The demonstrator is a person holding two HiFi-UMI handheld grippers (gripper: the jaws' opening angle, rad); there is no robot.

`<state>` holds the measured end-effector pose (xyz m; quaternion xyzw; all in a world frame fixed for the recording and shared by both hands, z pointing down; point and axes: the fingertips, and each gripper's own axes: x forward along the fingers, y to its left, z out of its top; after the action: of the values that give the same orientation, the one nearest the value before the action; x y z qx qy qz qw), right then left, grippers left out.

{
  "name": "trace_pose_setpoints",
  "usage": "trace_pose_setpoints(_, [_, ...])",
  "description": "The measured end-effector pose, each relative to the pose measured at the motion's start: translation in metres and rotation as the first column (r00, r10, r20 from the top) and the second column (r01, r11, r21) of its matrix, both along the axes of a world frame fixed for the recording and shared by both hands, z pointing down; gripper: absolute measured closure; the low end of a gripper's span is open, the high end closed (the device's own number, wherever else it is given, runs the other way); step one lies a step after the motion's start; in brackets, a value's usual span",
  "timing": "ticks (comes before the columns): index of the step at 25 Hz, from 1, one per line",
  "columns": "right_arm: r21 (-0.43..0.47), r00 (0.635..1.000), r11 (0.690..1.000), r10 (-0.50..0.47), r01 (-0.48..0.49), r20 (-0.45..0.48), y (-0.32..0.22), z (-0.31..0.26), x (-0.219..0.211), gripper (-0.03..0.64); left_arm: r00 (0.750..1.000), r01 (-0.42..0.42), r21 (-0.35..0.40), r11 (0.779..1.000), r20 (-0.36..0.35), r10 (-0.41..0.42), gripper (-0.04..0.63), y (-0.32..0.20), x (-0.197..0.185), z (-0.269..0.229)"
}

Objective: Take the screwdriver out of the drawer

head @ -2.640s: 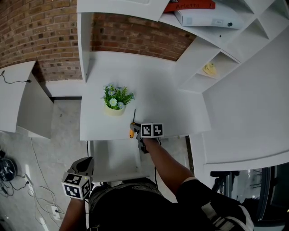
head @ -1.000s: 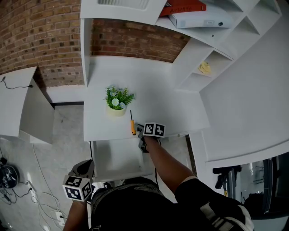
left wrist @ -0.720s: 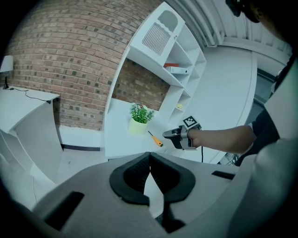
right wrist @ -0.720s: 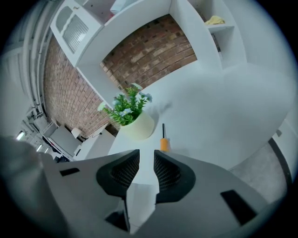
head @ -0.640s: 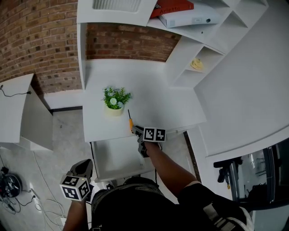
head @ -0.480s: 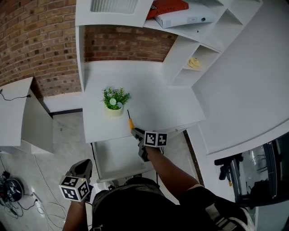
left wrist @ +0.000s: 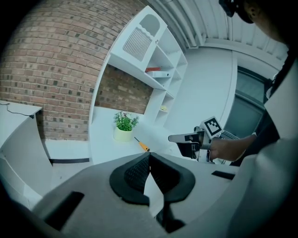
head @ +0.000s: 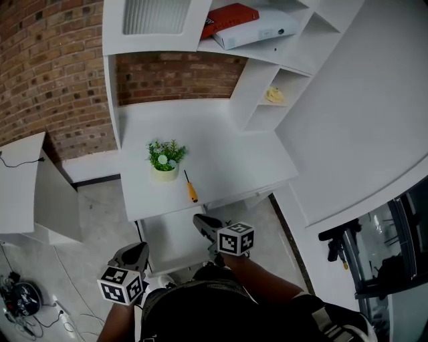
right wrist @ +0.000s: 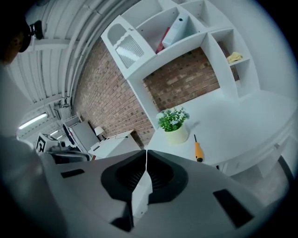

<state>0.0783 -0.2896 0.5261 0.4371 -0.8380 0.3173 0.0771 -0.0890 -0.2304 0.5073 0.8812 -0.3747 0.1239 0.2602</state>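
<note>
screwdriver on the desk, both grippers empty

the screwdriver (head: 190,190) has a stubby orange handle and a thin dark shaft. it lies flat on the smooth white desk (head: 227,150) near the front edge, just beside a small potted plant (head: 162,159) with green leaves and pale flowers in a cream pot. below the desk edge the white drawer (head: 167,237) stands pulled out. a rough red brick wall (head: 47,67) backs the desk, and white shelves (head: 267,67) above carry a red book (head: 231,13), a white binder (head: 257,28) and something small and yellow (head: 274,95). the floor is grey, with cables at the lower left.

the right gripper (head: 200,221) hangs over the open drawer, well apart from the screwdriver. its jaws have just been closing and now meet, with nothing between the ribbed black pads. the left gripper (head: 135,252) sits low at the left, its jaws also pressed together and empty.
</note>
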Motion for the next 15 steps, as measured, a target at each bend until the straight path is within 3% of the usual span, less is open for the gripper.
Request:
trace_pose_setpoints(8, [0.114, 0.985, 0.979, -0.167, 0.17, -0.039, 0.036, -0.043, -0.013, 0.611, 0.997, 0.021, 0.076, 0.997, -0.073, -0.016, 0.577, 0.006, 0.03, -0.045])
trace_pose_setpoints(15, [0.175, 0.969, 0.954, -0.233, 0.244, -0.08, 0.086, -0.068, 0.018, 0.611, 0.997, 0.036, 0.091, 0.995, -0.077, -0.029, 0.577, 0.039, 0.083, -0.055])
